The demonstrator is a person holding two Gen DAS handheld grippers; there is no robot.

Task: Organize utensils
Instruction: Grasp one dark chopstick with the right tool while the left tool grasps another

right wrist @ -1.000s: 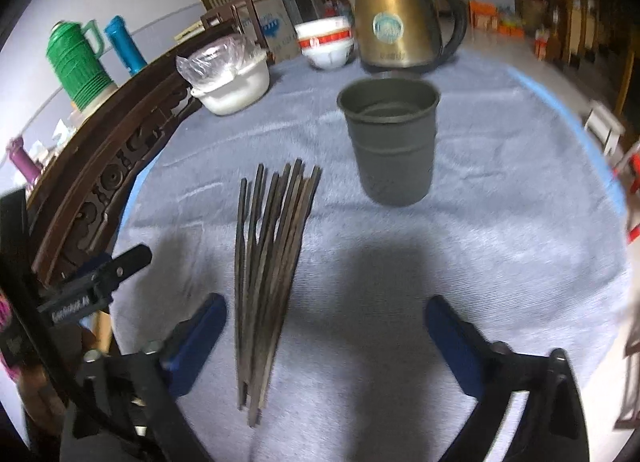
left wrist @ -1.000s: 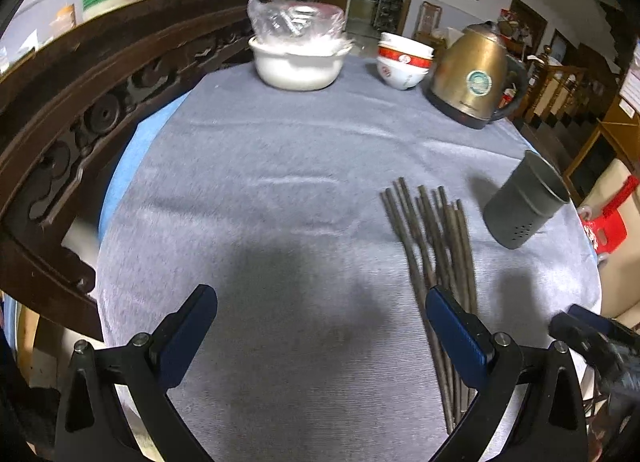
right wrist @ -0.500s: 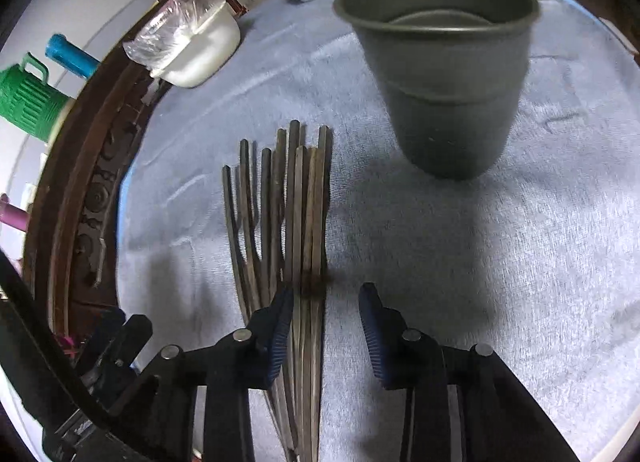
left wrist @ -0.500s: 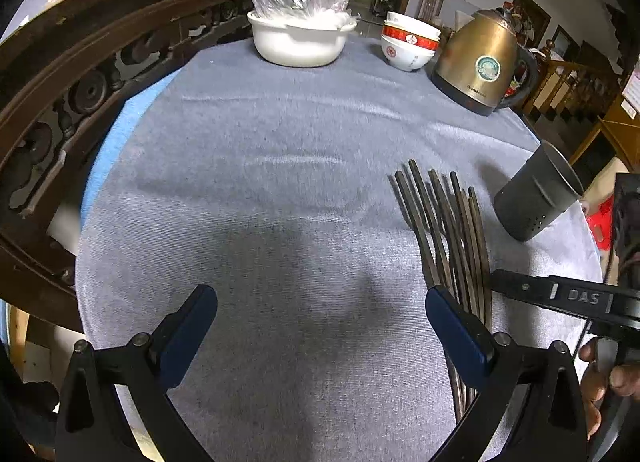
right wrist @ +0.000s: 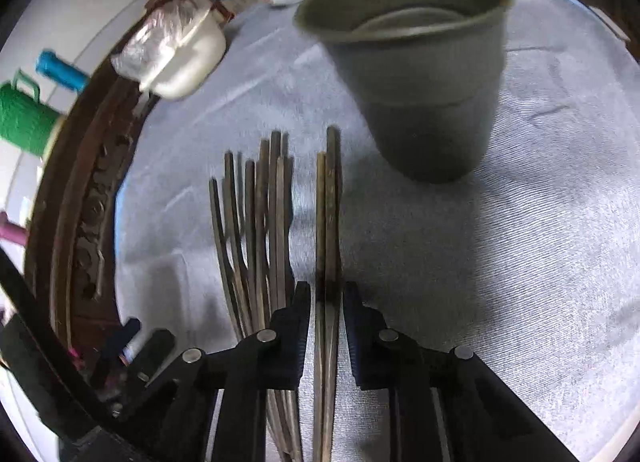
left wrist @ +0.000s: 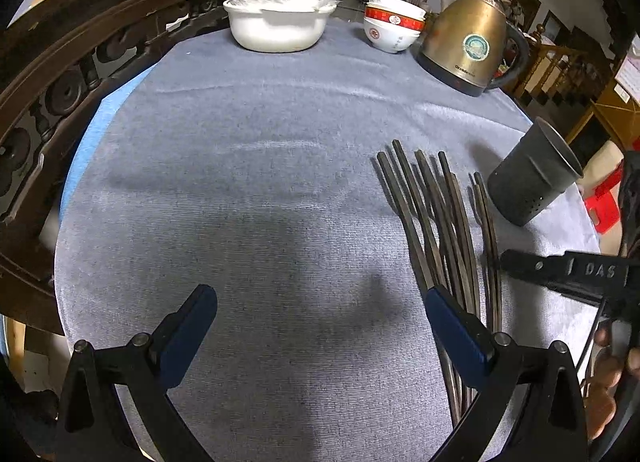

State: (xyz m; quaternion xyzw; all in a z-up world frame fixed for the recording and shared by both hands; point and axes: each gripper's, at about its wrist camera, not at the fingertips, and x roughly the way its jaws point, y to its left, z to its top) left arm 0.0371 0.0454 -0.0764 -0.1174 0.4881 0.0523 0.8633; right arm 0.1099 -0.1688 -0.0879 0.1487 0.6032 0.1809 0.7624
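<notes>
1. Two chopsticks (right wrist: 328, 221) are now parted from the fanned bundle of chopsticks (right wrist: 256, 221) and sit between the pads of the right tool (right wrist: 326, 338), whose jaws have just been closing and are now clamped on the pair.
2. A first pick-up for the grey holder cup (right wrist: 416, 73), just beyond on the tabletop (right wrist: 500, 262), is judged under way.
3. Steeply downward is how the right tool is pitched; the left tool (left wrist: 320, 338) is held wide open over bare cloth, empty.

Dark chopsticks (right wrist: 256, 229) fanned flat on grey cloth, one pair (right wrist: 329, 221) split off, upright grey holder (right wrist: 416, 73) just beyond
</notes>
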